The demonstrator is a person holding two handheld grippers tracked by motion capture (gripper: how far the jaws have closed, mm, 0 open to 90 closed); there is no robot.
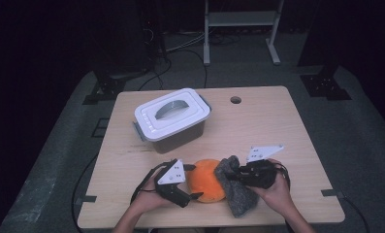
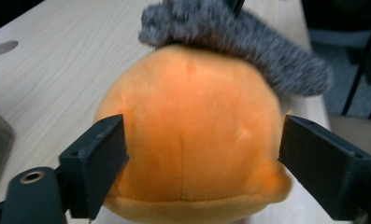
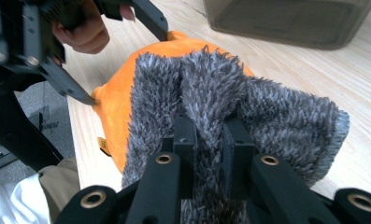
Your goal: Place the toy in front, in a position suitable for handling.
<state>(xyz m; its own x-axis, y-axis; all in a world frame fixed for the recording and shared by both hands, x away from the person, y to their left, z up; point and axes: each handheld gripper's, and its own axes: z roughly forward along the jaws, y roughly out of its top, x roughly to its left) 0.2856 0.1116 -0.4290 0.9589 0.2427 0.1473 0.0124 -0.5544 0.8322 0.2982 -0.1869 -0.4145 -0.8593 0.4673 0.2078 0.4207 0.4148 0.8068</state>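
An orange plush toy (image 1: 205, 178) lies near the table's front edge, rounded and soft. My left gripper (image 1: 195, 182) comes at it from the left, and in the left gripper view its jaws (image 2: 202, 158) sit against both sides of the orange plush toy (image 2: 192, 130), gripping it. A grey fuzzy cloth (image 1: 236, 191) drapes over the toy's right side. My right gripper (image 1: 231, 174) is shut on a fold of this grey cloth (image 3: 267, 116), pinched between its jaws (image 3: 206, 135). The right gripper view also catches the left gripper (image 3: 129, 67) on the toy.
A grey storage box with a white handled lid (image 1: 173, 116) stands behind the toy, left of centre. A round cable hole (image 1: 235, 100) is at the back of the wooden table (image 1: 277, 136). A metal stand (image 1: 241, 29) and cables are on the floor beyond.
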